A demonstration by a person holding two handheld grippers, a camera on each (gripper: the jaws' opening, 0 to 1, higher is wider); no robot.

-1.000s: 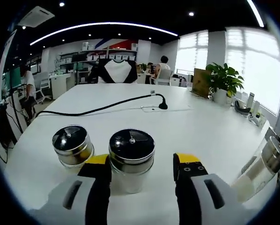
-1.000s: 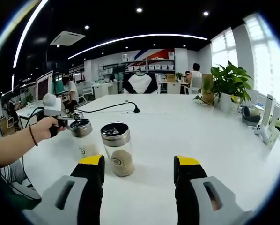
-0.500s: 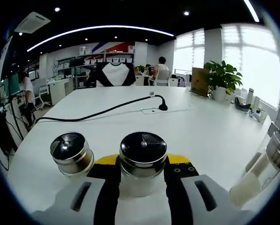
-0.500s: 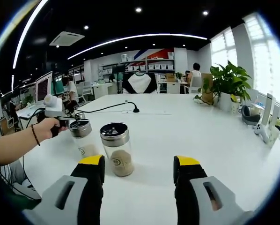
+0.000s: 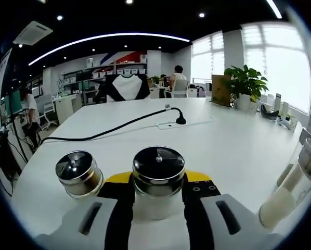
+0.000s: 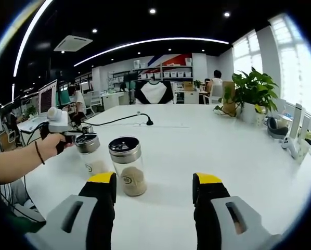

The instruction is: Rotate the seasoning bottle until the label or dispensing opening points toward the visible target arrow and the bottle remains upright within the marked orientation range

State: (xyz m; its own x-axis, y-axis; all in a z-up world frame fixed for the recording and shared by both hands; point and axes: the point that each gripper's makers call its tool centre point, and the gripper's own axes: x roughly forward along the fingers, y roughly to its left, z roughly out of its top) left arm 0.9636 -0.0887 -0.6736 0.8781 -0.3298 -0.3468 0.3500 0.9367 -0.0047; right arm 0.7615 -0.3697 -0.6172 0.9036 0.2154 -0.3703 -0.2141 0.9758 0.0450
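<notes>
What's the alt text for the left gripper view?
The left tongs are closed on a steel-lidded bottle standing upright on a white table. A second bottle stands beside it, and a black cable crosses the table behind.

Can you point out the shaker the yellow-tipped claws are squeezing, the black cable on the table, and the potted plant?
Gripped seasoning bottle (image 5: pixel 158 165): left gripper view, on its shiny metal lid.
Black cable (image 5: pixel 114 127): left gripper view, midway along its run.
Potted plant (image 6: pixel 255 91): right gripper view, on its leaves.
</notes>
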